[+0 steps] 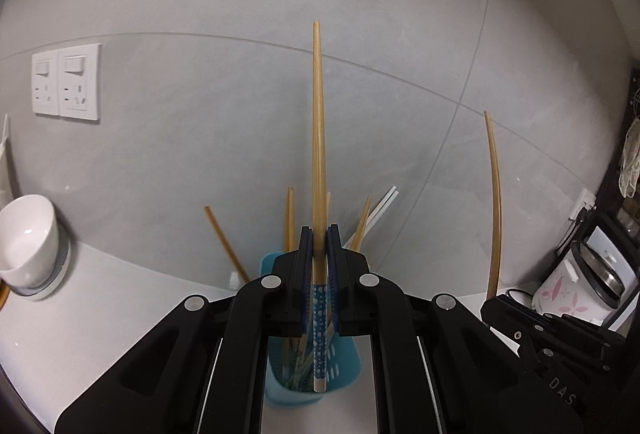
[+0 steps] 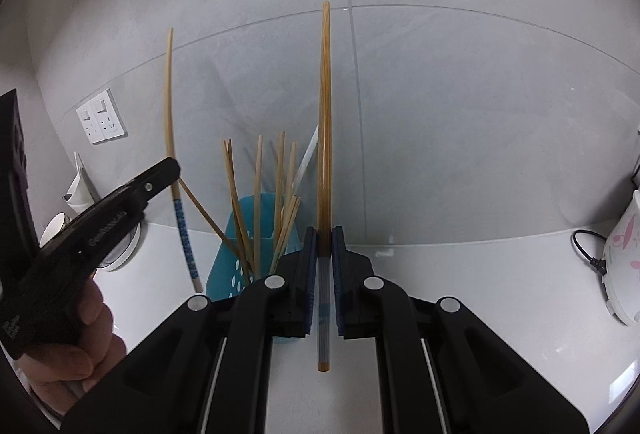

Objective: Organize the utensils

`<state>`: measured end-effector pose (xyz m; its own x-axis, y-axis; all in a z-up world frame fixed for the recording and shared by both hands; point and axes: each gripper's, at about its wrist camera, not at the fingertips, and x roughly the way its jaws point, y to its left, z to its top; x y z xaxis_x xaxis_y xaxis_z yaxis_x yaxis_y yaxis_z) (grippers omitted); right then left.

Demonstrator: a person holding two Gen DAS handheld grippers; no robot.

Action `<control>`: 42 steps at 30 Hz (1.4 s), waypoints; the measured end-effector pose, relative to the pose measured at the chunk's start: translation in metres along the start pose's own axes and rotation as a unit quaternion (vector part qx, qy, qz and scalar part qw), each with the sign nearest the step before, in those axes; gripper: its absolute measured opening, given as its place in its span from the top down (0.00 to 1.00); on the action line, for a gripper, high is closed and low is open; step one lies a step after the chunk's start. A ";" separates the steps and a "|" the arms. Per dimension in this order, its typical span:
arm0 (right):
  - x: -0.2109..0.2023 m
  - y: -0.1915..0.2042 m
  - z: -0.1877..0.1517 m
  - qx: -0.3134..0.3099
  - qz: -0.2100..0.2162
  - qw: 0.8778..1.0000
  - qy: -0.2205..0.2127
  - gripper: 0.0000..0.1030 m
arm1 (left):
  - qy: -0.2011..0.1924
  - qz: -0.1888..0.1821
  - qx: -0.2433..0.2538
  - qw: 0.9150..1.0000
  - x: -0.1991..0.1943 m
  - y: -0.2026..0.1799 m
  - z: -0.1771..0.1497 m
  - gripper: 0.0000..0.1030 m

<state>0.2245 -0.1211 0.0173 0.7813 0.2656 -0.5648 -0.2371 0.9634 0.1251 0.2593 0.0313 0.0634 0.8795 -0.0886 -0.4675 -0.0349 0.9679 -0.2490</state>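
My left gripper (image 1: 319,234) is shut on a bamboo chopstick (image 1: 318,137) with a blue dotted end, held upright just above the blue perforated utensil holder (image 1: 340,362). The holder contains several chopsticks. My right gripper (image 2: 324,234) is shut on a second bamboo chopstick (image 2: 325,113), held upright to the right of the holder (image 2: 236,234). The right gripper (image 1: 496,308) and its chopstick (image 1: 495,201) also show in the left wrist view. The left gripper (image 2: 172,167) and its chopstick (image 2: 170,105) show at the left of the right wrist view.
A white cup (image 1: 24,238) sits on a round stand at the left. Wall sockets (image 1: 66,81) are on the grey tiled wall. A white rice cooker (image 2: 624,262) with a black cord stands at the right on the white counter (image 2: 460,274).
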 end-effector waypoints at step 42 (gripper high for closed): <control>0.016 0.018 0.004 -0.015 0.049 0.998 -0.031 0.93 | 0.138 0.065 0.041 0.987 0.017 0.028 -0.043 0.41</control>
<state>0.2355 -0.0997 0.0141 0.7878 0.3607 -0.4992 -0.3298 0.9316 0.1527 0.2533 0.0468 0.0120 0.7070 -0.0129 -0.7071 -0.0896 0.9901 -0.1077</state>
